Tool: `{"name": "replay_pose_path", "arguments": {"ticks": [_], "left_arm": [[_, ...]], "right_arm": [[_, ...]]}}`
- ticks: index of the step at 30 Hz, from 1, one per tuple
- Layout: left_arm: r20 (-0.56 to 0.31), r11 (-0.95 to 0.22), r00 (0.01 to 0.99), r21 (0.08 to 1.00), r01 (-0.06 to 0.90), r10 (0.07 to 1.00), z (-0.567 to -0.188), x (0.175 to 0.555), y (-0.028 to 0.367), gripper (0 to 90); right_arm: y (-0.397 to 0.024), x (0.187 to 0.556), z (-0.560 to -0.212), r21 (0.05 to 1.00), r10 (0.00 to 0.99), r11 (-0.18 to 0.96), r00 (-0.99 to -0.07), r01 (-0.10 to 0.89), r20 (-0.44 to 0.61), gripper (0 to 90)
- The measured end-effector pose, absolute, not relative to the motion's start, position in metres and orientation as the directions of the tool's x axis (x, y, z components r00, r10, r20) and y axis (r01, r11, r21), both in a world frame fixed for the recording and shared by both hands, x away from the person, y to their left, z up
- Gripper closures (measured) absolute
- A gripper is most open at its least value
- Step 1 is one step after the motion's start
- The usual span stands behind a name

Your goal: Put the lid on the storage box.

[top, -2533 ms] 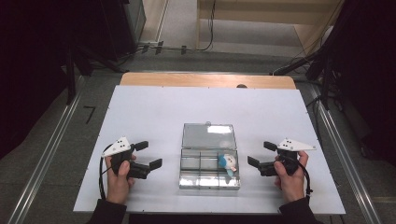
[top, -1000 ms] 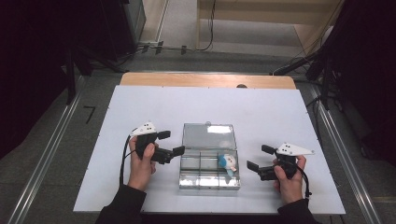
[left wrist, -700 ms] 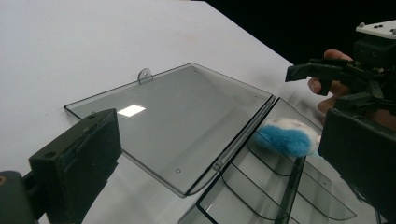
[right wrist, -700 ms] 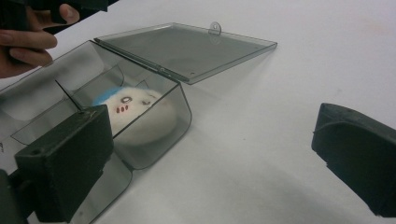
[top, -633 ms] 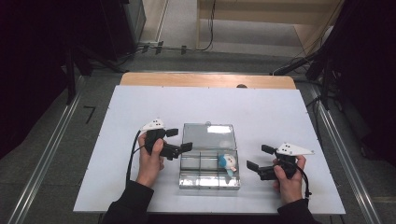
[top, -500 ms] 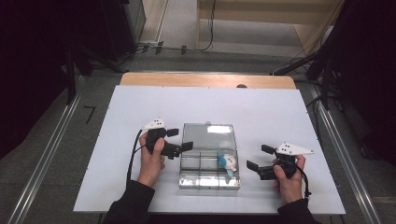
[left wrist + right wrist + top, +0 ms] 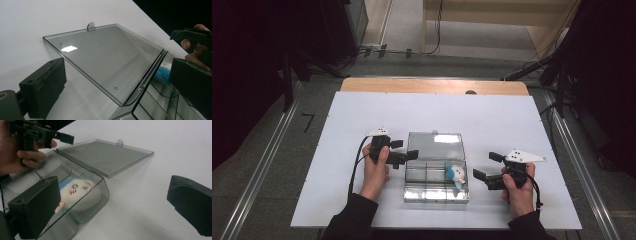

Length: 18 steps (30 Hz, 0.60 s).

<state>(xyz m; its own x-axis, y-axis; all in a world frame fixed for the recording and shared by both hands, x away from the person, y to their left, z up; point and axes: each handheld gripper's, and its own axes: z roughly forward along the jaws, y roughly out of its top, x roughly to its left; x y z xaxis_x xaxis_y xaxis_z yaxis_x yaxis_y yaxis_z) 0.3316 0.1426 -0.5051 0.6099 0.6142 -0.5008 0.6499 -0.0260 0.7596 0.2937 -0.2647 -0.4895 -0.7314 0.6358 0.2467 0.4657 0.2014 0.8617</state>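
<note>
— The grippers?
— Left gripper gapes at the clear box's left edge; right gripper gapes, holding nothing, just right of it.
— Beyond them?
— Toy inside the box, lid flung open, white table, grey floor, dark surroundings.

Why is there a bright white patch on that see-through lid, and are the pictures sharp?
High view: ceiling light glares off the clear plastic box's open lid; dark surroundings. Left gripper view: the same glare patch on the lid; near black tongs blurred. Right gripper view: the white-and-blue plush toy looks hazy through the box wall.
</note>
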Motion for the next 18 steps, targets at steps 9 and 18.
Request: {"name": "replay_pose_path", "arguments": {"ticks": [9, 18], "left_arm": [[-0.522, -0.005, 0.581, 0.741, 0.671, 0.624, -0.506, 0.333, 0.139, 3.6], [-0.525, -0.015, 0.563, 0.723, 0.691, 0.638, -0.508, 0.334, 0.138, 6.1]], "right_arm": [[-0.252, 0.310, -0.475, 0.868, 0.631, 0.192, -0.735, 0.458, 0.248, 0.0], [-0.237, 0.328, -0.461, 0.871, 0.607, 0.206, -0.756, 0.446, 0.244, 0.0]]}}
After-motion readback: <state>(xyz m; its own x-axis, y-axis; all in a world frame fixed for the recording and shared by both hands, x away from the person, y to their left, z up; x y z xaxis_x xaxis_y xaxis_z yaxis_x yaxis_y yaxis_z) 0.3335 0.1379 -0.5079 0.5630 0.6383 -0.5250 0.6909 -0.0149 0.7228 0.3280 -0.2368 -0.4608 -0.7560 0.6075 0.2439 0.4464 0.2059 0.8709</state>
